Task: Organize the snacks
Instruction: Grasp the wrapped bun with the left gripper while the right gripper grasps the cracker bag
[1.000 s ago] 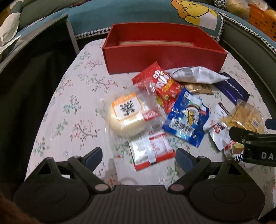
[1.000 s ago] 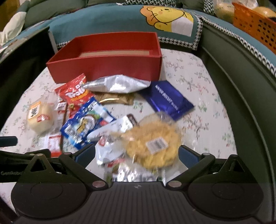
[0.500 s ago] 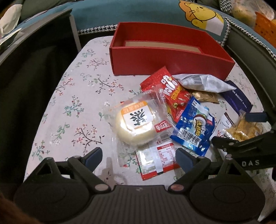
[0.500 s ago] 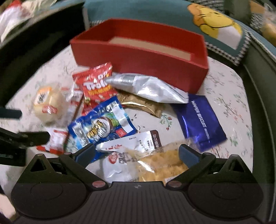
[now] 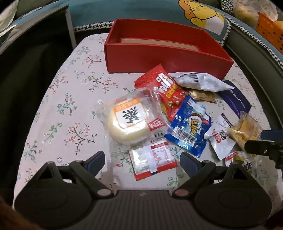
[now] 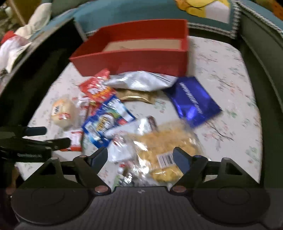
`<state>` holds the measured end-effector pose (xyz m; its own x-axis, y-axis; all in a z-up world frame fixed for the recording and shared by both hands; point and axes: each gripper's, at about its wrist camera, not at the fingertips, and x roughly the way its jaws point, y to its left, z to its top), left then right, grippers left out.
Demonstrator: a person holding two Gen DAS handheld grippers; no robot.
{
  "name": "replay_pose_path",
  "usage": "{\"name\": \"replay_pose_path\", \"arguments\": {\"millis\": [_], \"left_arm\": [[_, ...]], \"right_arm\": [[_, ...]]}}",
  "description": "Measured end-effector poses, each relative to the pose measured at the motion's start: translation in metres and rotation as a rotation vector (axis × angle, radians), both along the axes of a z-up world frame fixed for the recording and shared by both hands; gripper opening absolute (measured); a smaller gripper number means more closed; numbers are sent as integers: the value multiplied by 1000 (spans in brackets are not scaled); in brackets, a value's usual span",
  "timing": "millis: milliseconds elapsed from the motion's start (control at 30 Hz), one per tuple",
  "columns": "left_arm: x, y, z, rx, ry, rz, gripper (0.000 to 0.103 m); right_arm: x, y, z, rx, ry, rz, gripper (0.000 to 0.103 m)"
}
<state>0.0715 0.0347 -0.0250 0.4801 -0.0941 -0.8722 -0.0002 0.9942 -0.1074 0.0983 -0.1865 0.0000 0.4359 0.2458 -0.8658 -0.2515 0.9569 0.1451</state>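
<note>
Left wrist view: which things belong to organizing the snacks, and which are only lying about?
For the job:
red box
round bun in clear wrapper
red candy packet
blue snack packet
silver bag
dark blue wafer packet
yellow crisps bag

Lying about:
cartoon cushion
orange basket

Filling the bottom of both frames, each gripper is showing a ribbed black housing, 2 round black discs, triangular cut-outs and 2 silver pivot screws. Blue pads are tipping the fingers (image 5: 96,161) (image 6: 178,158). White lettering is showing on the left gripper's (image 6: 38,138) side.
</note>
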Motion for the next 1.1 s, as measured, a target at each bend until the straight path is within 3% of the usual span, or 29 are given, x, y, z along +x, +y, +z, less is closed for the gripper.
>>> {"name": "replay_pose_path", "arguments": {"millis": [133, 233, 333, 467, 567, 767, 867, 933, 1100], "left_arm": [[-3, -4, 0, -9, 4, -17, 103], [-4, -8, 1, -33, -1, -37, 103], [-5, -9, 3, -32, -12, -52, 103], [-5, -2, 7, -35, -41, -23, 103], [-3, 7, 9, -45, -50, 13, 103], [-8, 13, 21, 3, -108, 23, 103], [-9, 17, 26, 32, -132, 14, 103], [-5, 22, 28, 42, -143, 23, 103], [15, 24, 25, 133, -178, -48, 103]], "right_arm": [[7, -4, -6, -85, -14, -23, 88], [15, -11, -11, -27, 10, -45, 96], [31, -3, -16, -84, -22, -16, 99], [49, 1, -25, -110, -17, 34, 103], [53, 0, -35, -146, 15, 8, 103], [50, -21, -30, -30, 48, -100, 103], [53, -12, -43, -92, 94, -94, 103], [51, 2, -47, -175, 76, -61, 103], [48, 5, -43, -172, 66, -56, 98]]}}
